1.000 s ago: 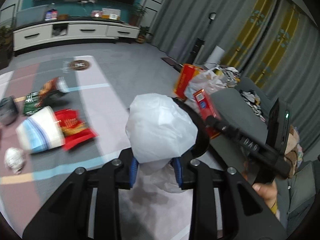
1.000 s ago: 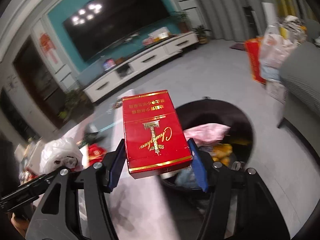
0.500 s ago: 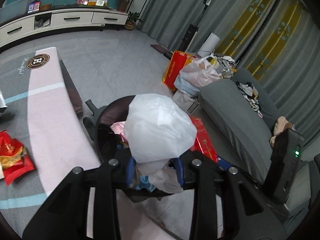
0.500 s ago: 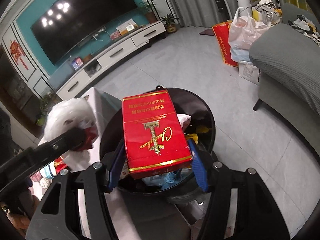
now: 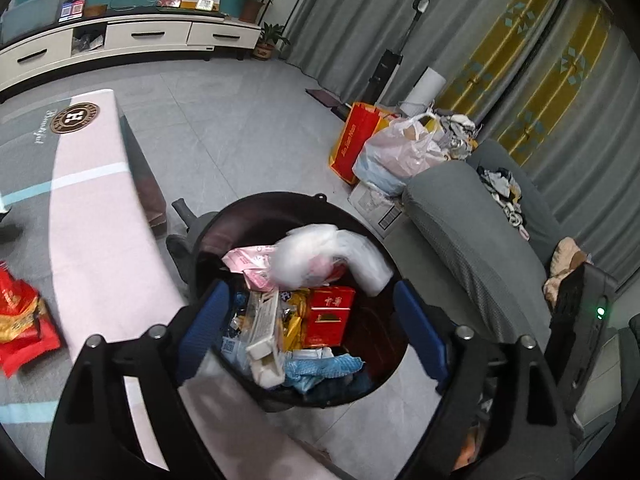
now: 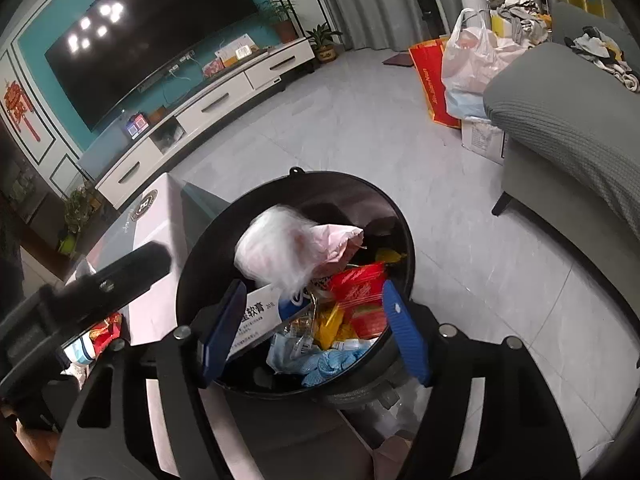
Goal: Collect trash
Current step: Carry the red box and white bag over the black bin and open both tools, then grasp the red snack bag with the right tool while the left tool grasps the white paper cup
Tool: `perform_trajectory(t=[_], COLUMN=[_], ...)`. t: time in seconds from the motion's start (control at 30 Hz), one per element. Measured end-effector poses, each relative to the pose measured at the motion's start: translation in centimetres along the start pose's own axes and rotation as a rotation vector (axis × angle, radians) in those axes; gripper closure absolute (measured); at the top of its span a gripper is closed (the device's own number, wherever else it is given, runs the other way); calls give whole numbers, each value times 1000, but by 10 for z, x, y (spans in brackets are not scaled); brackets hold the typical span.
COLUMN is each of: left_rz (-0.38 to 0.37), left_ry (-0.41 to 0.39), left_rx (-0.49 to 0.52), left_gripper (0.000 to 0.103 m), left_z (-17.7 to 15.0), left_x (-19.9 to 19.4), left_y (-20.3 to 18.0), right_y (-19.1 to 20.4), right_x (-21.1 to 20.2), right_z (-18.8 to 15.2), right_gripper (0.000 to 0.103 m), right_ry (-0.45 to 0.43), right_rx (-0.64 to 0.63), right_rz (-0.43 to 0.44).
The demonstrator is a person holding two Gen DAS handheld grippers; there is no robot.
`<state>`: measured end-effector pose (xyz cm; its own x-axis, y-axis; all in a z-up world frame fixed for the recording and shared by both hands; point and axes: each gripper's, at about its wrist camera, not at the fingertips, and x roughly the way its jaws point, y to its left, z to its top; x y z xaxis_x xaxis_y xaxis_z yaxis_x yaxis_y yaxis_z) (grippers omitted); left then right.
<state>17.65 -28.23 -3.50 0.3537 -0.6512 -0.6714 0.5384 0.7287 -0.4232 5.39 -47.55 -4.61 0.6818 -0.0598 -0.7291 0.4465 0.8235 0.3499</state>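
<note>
Both loads left since half a second back: white bag (image 5: 320, 256) and red box (image 5: 328, 316) dropped into bin (image 5: 280, 208). Left tongs (image 5: 312, 336) and right tongs (image 6: 316, 328) gaped empty above it. Release step; next, wrappers (image 5: 20, 328) on surface (image 5: 100, 240) beside bin.

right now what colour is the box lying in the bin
Red with gold print; the box in the black bin shows best in the left wrist view.
</note>
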Motion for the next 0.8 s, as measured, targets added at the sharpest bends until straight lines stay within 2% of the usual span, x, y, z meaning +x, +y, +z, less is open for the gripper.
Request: perform_trajectory(t=[0.13,0.23,0.33,0.47,0.6,0.8], left_rz=[11,48,99,206,303,374], left_ry=[-37,-65,-91,-115,-133,-175], left_rx=[-31,-66,-97,-129,-162,-189], left_gripper=[8,3,3,3,3,3], left_z=[-11,-23,-37,-58,-77,-105], left_x=[-25,-48,-75,-113,-151,-213], left_y=[13,27,45,76,109,161], right_y=[7,18,38,70,109,157], right_x=[-7,-12,-18,-21,-17,-3], right_z=[-2,-2,-4,-10,-22,-45], right_gripper=[33,33,33,31,30,30], right_ry=[-25,-45,-59,-64,-33,44], right_rx=[-4,-28,-64,-129,-224,-344], right_rz=[22,55,97,152,212,288])
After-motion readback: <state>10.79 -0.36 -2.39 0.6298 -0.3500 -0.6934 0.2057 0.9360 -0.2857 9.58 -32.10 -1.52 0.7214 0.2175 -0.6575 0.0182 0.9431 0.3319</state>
